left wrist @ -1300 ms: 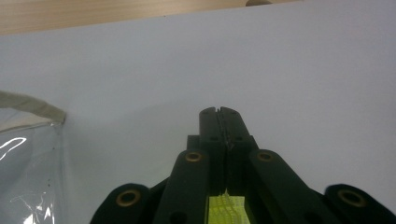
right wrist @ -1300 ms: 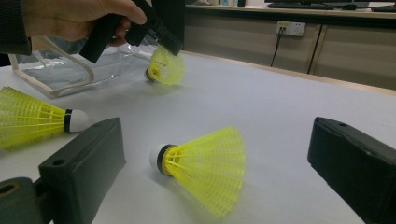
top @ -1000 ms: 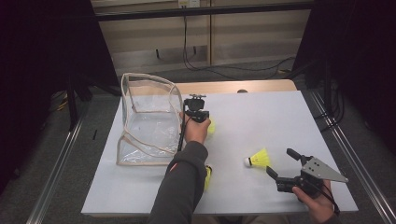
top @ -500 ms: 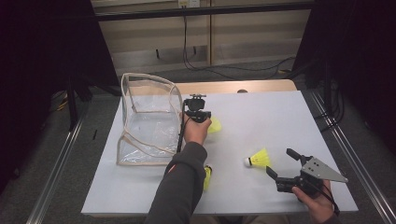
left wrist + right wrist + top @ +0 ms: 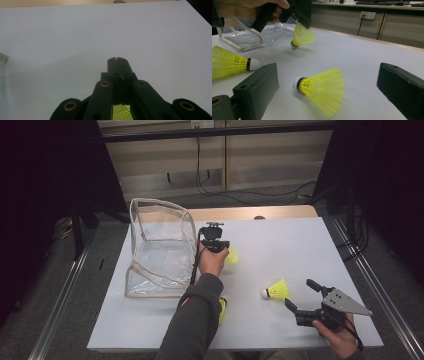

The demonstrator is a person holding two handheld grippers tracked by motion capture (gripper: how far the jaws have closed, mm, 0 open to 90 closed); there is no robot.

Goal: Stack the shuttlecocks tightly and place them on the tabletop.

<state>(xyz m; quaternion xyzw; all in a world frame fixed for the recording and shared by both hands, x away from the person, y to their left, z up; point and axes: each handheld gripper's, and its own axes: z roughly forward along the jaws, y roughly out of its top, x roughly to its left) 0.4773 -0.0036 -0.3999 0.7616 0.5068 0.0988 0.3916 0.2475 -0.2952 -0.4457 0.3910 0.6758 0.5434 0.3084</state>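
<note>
Your left gripper pinches a yellow shuttlecock; your right gripper, at four o'clock, gapes empty.

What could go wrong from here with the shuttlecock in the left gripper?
The left gripper pinches only the skirt rim of the held shuttlecock, so it might slip or get crushed. The clear bag looks floppy; its opening could fold during a drop-in.

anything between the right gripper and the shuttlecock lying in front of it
Nothing visible: the right gripper has its jaws open toward the shuttlecock, with only bare table between them.
</note>
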